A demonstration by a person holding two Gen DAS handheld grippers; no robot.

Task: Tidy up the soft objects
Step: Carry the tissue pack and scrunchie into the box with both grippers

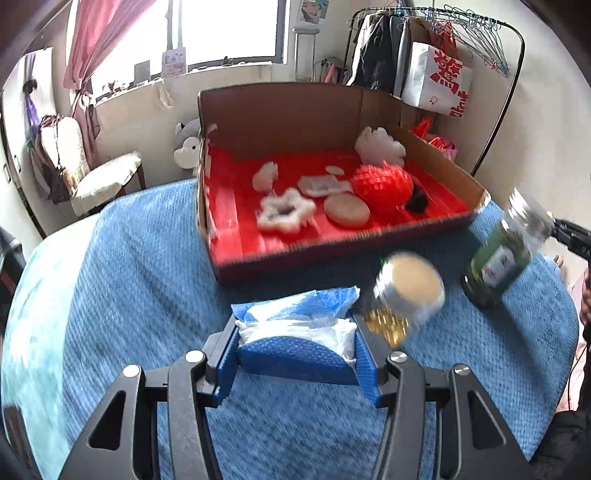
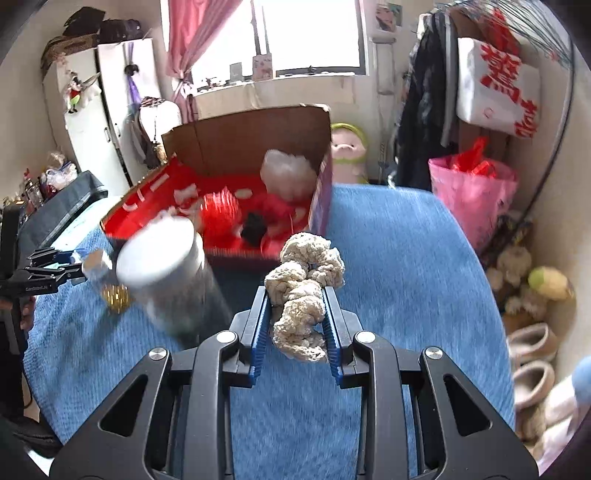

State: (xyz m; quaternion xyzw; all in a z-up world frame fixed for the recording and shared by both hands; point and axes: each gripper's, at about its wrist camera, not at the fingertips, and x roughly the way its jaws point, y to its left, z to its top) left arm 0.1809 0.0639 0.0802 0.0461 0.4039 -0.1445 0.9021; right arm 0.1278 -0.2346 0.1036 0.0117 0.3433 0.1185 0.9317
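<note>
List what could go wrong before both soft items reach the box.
1. The left claw holds the tissue pack right beside a jar; swinging toward the cardboard box could knock it over.
2. The beige scrunchie bulges past the right claw and may slip out.

Ahead of me a green glass bottle with a silver cap [image 1: 498, 258] stands tilted on the blue knitted blanket [image 1: 129, 295], near a silver-lidded jar [image 1: 410, 288]. Beyond hang a pink curtain [image 1: 96, 33], a white paper bag with red characters [image 1: 439, 81], and a black metal clothes rack [image 1: 509, 74].
</note>
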